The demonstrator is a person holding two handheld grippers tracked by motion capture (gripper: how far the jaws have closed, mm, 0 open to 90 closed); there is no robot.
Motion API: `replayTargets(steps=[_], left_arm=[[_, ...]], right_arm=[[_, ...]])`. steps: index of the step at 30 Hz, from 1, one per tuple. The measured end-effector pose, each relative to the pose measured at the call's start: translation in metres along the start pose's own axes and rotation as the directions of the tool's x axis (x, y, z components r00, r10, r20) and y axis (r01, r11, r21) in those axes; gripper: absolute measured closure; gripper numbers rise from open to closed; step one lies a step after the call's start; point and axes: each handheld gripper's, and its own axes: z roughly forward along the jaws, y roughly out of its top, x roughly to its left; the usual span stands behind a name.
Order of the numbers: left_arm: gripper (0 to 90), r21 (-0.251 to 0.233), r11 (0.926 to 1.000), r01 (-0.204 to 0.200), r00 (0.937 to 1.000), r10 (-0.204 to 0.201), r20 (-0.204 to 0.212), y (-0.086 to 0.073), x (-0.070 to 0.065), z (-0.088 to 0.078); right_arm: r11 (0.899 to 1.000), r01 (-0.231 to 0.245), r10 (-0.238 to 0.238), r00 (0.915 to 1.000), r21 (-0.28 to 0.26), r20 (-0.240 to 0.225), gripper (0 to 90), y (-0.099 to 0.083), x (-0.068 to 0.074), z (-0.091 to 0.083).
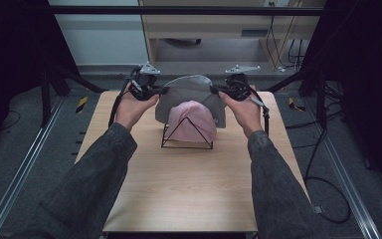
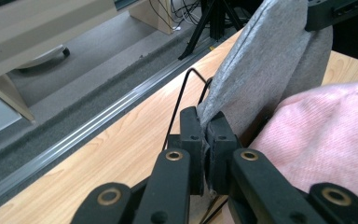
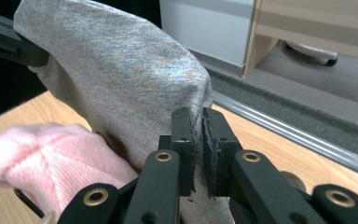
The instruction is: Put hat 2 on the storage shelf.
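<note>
We hold a grey knit beanie of soft jersey cloth stretched between our two claws, hanging above and just behind a black wire triangular stand that already wears a pink ribbed knit beanie. The left claw is pressed together on the hat's rim at one side, the right claw pinches the rim at the other, cloth caught between the pads of each.

As we judge it, the step is to lower the grey hat over the stand. To do it well we should keep both claws level and the rim taut, so the opening stays wide enough to pass over the pink crown, and let the wire peak meet the middle of the hat.

The light wooden surface has plenty of bare room toward us; its far edge lies close behind the hat, with grey carpet floor beyond, so any drift should come toward us.
</note>
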Motion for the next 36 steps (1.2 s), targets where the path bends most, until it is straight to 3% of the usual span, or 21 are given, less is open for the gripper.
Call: replayTargets(steps=[8, 18, 36], left_arm=[[87.1, 0.023, 0.9996, 0.018, 0.9998, -0.018, 0.011, -0.015, 0.000, 0.012], [87.1, 0.029, 0.9994, 0.019, 0.9997, -0.020, 0.013, -0.020, 0.001, 0.017], [87.1, 0.099, 0.9946, 0.029, 0.9991, -0.032, 0.029, -0.039, -0.004, 0.035]], right_arm=[[0.999, -0.017, 0.017, 0.9998, 0.030, -0.006, 84.2, -0.017, -0.002, 0.012], [0.999, -0.027, 0.028, 0.9995, 0.041, -0.013, 84.1, -0.024, -0.004, 0.018], [0.993, -0.058, 0.061, 0.9978, 0.107, -0.027, 83.8, -0.052, -0.008, 0.030]])
